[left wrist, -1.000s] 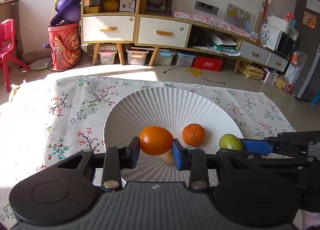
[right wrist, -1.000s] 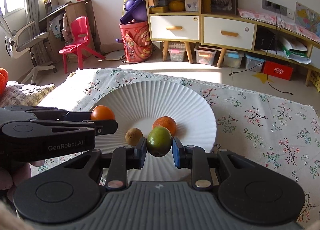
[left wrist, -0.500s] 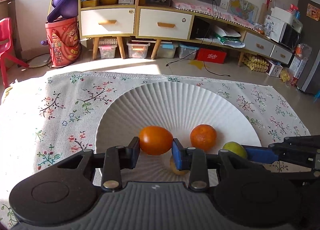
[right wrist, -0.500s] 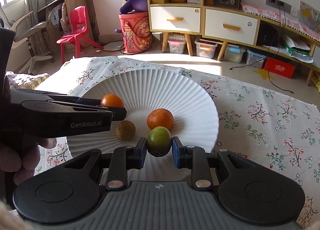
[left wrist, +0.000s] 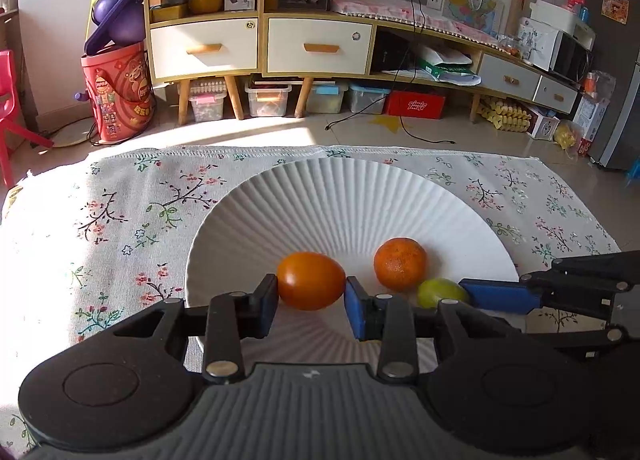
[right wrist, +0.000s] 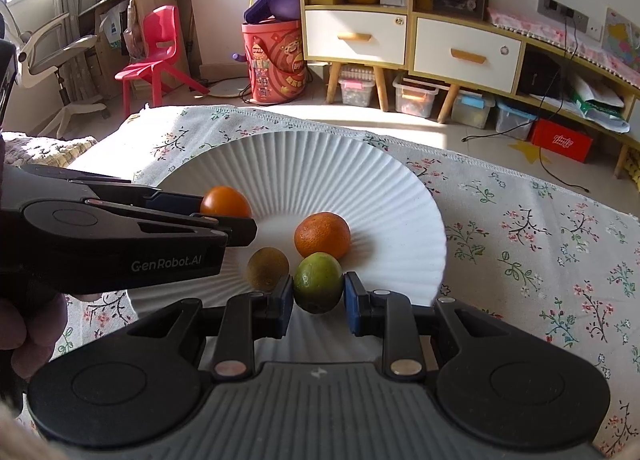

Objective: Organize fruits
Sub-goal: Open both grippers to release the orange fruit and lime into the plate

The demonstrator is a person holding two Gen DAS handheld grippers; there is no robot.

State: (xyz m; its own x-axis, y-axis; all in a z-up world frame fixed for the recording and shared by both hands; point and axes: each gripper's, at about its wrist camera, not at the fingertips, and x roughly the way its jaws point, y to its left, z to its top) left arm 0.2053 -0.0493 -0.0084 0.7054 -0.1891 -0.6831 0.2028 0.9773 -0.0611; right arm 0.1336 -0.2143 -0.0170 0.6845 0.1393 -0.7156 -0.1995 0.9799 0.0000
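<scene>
A smooth orange fruit (left wrist: 311, 280) sits between the blue pads of my left gripper (left wrist: 311, 295), which is shut on it over the near part of the white ribbed plate (left wrist: 344, 196). My right gripper (right wrist: 318, 296) is shut on a green fruit (right wrist: 318, 282) above the plate's (right wrist: 304, 164) near rim. A dimpled mandarin (right wrist: 322, 235) and a small brown fruit (right wrist: 267, 268) lie loose on the plate. The left gripper (right wrist: 224, 222) reaches in from the left with its orange fruit (right wrist: 225, 202). In the left wrist view the mandarin (left wrist: 400, 263) lies just left of the green fruit (left wrist: 440, 292).
The plate rests on a floral cloth (left wrist: 132, 220) over a low surface. A hand (right wrist: 28, 332) holds the left gripper's handle. Beyond the cloth are floor, a red bucket (left wrist: 118, 92), a drawer cabinet (left wrist: 256, 44) and a red chair (right wrist: 156, 56).
Both grippers keep their fruits and have barely moved. The small brown fruit, seen under the orange fruit in the left wrist view before, is now hidden behind that gripper.
</scene>
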